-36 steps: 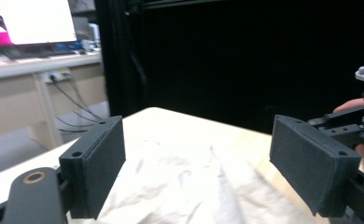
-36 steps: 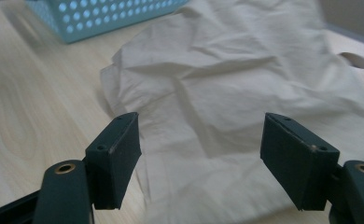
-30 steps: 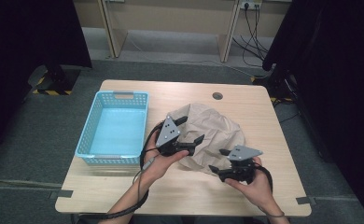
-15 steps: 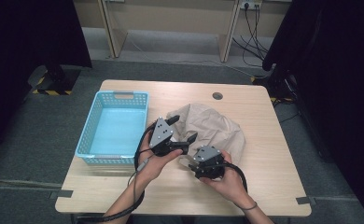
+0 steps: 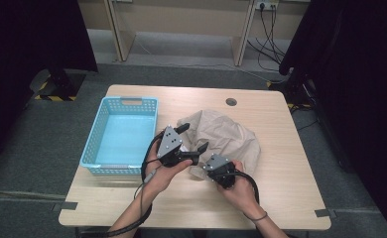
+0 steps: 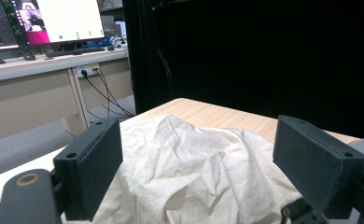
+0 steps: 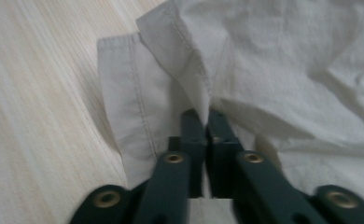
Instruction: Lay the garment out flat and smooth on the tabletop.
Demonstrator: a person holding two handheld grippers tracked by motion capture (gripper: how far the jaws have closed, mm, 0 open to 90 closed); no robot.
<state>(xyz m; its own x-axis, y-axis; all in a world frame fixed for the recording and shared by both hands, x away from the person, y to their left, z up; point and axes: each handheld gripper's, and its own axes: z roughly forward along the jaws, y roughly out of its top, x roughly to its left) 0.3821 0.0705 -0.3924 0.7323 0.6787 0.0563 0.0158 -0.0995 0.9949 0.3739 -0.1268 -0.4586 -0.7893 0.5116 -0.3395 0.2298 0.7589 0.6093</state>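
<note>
Cloth, crumpled mid-table beside the basket, looks light and limp, best held at its stitched hem, which the right gripper pinches while the left gripper hovers spread.

At seven o'clock of the high view, the black left gripper carries a grey three-cornered plate dotted with small dark screw heads, and a black cable loops off its rear toward six o'clock. At five o'clock, the black right gripper wears its own grey plate, with a thick black cable curving round behind the right hand. There's a thin dark band on that wrist; both forearms bare of sleeves. In the left gripper view, two blocky matte black pads, each with tiny recessed holes, plus a brass-ringed pivot at eight o'clock. In the right gripper view, dark linkage arms with four brass-coloured rivets along six o'clock.
</note>
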